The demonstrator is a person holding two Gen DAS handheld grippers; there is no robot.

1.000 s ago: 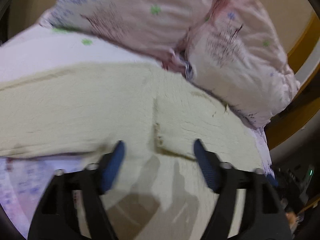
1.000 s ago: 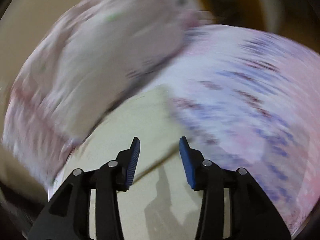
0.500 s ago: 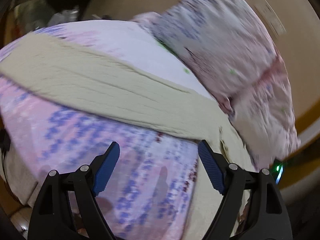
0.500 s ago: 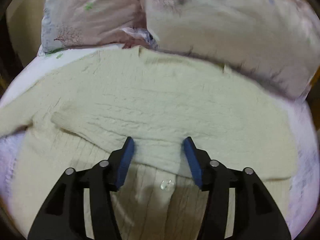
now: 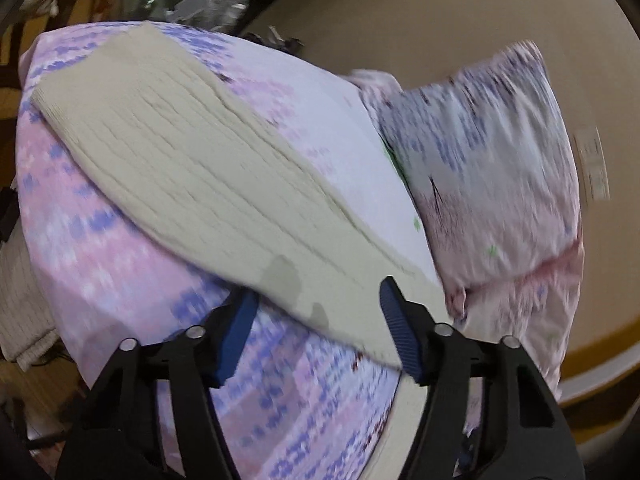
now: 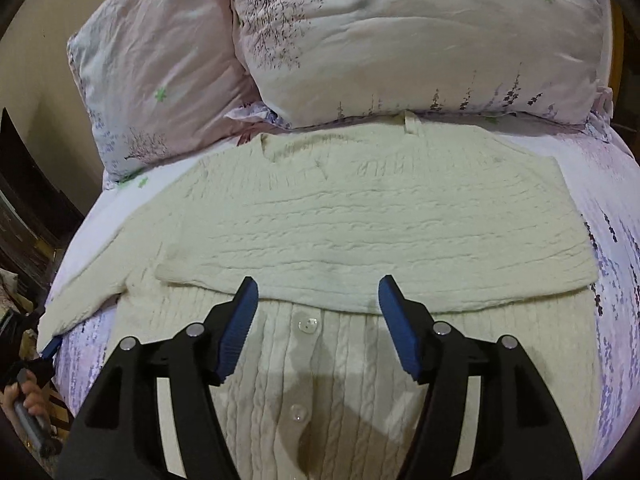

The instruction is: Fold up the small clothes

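Our cream cable-knit cardigan (image 6: pixel 360 220) lies button-side up on the flowered bedsheet (image 6: pixel 612 216), collar just below the two pillows (image 6: pixel 400 40), with one sleeve (image 6: pixel 376 272) already folded across the chest and the other sleeve (image 5: pixel 192 160) stretched out flat toward the bed's edge. The biggest risk we see is dragging the whole knit: if we pull that long sleeve too hard, the folded sleeve could slip out of place. Next, our left gripper (image 5: pixel 314 330) is closing half-wide over the sleeve's near edge with nothing pinched yet; it could catch the sheet too. Smallest, our right gripper (image 6: pixel 314 322), opening and empty above the buttons (image 6: pixel 306 325), may snag one.
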